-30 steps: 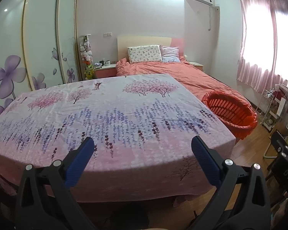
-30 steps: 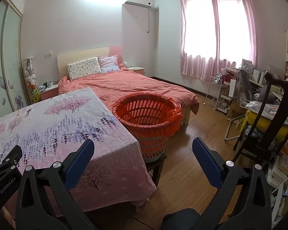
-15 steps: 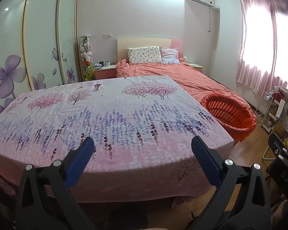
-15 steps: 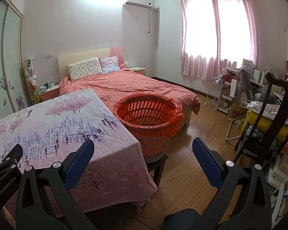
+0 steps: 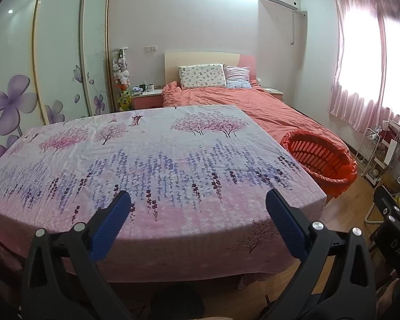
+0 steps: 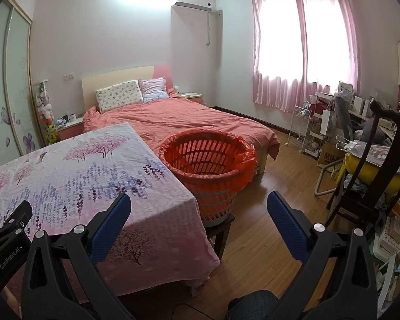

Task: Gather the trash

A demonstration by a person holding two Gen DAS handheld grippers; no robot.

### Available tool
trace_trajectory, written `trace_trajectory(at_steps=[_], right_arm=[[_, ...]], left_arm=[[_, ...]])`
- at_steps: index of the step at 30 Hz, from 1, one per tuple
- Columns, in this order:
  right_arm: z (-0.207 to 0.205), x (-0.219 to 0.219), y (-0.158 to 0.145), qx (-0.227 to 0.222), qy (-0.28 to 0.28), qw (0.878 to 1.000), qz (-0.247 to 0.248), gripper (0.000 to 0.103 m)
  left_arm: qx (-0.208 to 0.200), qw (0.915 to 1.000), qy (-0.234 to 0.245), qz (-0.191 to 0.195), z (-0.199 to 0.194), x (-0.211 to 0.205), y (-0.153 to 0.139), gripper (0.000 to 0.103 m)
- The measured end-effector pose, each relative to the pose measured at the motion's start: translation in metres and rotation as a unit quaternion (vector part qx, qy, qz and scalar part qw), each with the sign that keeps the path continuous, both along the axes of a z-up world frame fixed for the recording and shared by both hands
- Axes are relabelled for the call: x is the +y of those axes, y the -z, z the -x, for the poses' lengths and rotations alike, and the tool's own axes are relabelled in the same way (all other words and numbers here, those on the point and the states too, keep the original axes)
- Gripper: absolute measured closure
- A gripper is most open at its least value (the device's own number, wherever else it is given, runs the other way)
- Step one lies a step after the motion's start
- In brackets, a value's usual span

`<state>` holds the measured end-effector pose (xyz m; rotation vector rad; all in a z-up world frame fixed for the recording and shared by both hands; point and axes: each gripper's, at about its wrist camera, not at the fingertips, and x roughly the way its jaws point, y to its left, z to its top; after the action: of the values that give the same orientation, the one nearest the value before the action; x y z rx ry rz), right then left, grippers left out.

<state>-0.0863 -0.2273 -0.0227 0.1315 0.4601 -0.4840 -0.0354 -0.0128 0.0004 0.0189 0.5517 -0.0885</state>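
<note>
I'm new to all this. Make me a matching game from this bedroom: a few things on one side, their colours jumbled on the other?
Things:
1. basket
2. curtains
3. gripper fingers
4. air conditioner

Colours:
A. white
B. blue
C. orange-red
D. pink

Pairs: 1-C, 2-D, 3-B, 4-A
</note>
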Motion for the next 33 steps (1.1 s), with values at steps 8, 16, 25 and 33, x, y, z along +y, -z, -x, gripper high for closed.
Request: trace_trajectory(at_steps=[8,16,25,33], right_arm=[[-0.0033,0.0016,0.0012,0.002,-0.002,1.000,-0.002,0.002],[-0.0035,0.0027,0.0006,0.002,-0.003,1.000,-0.002,0.002],[-0.0037,0.0024,0.0004,0.002,-0.002,1.000,-0.003,0.002],[-0.0046,0.0023,0.0017,0.002,-0.002,1.000,-0.003,0.002]], left_arm=[[0.001,1.0000,-0.001,0.000,-0.0009,0.0004,0.0005,0.004],[0.003,1.0000,-0.003,-0.001,-0.0003,0.0010,0.0023,0.004],[0.006,1.0000,-0.004,-0.002,-0.0016,0.0019,0.0043,0.004],[0.006,1.0000,-0.003,-0.002,-0.0019,0.0016,0.0039,0.004]])
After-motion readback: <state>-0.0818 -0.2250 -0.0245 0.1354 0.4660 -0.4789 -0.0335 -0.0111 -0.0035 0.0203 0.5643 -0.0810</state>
